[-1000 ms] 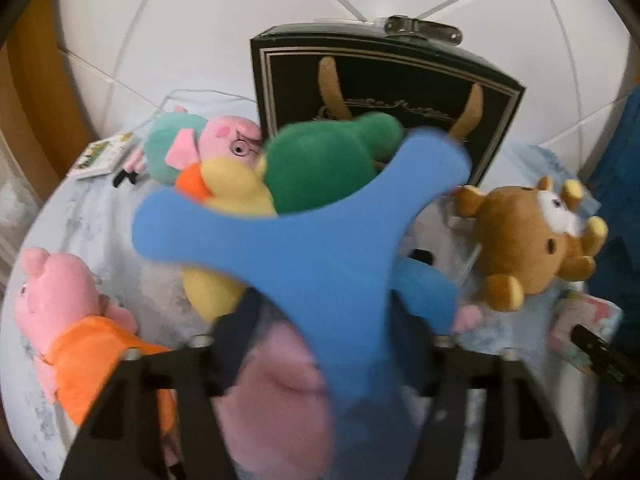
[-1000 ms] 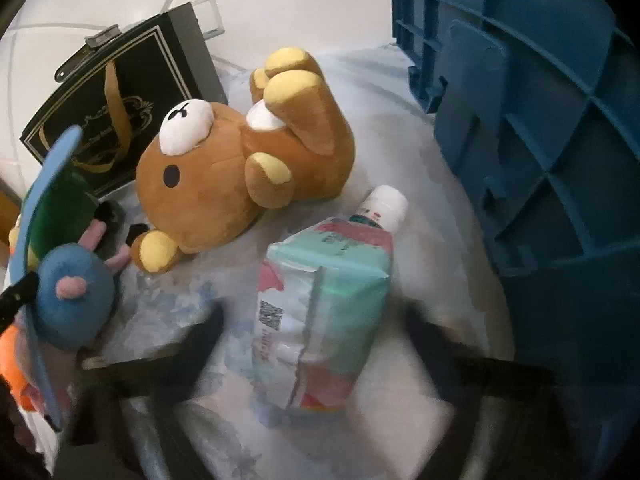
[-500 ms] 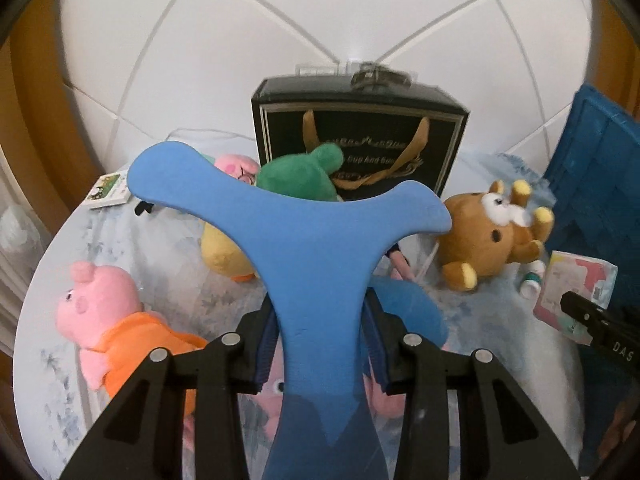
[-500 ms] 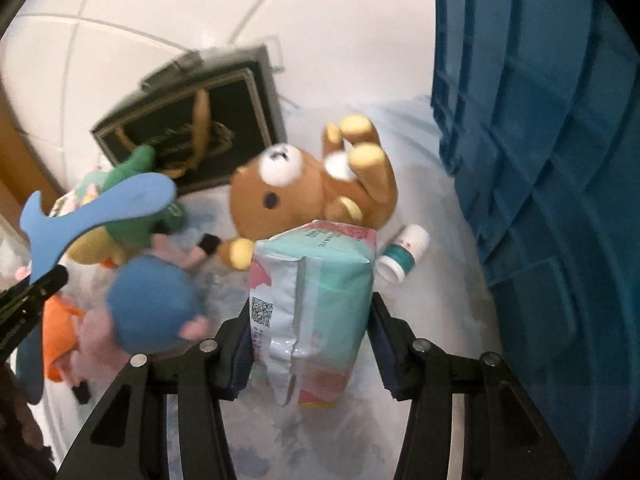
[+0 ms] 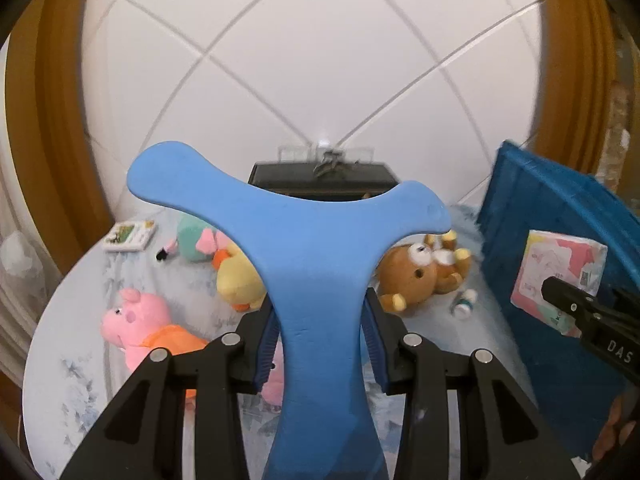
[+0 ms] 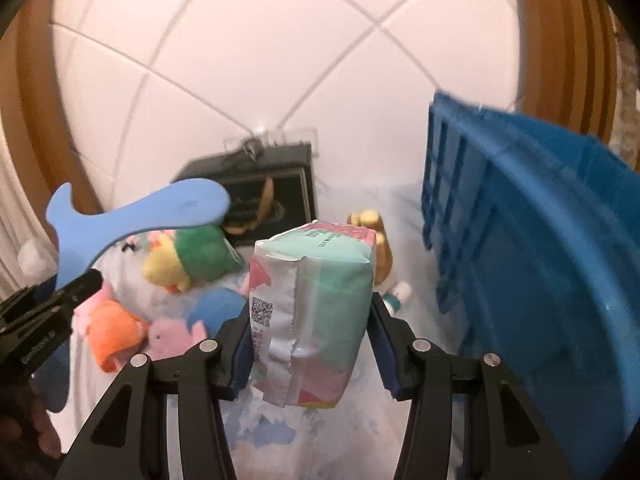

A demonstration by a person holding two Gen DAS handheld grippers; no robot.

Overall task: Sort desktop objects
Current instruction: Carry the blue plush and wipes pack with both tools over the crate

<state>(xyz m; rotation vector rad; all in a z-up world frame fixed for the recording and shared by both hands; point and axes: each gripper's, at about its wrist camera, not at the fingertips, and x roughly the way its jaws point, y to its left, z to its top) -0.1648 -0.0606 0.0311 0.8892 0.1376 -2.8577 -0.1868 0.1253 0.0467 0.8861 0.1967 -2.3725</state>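
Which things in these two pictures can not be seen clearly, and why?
- Inside of the blue crate: both views show only its outer wall.
- Black gift bag, left view: mostly behind the blue three-armed toy.
- Brown bear, right view: behind the tissue pack.

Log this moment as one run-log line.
left gripper: shut on blue three-armed toy | right gripper: shut on tissue pack | both held above table | blue crate: at right | plush toys: on table
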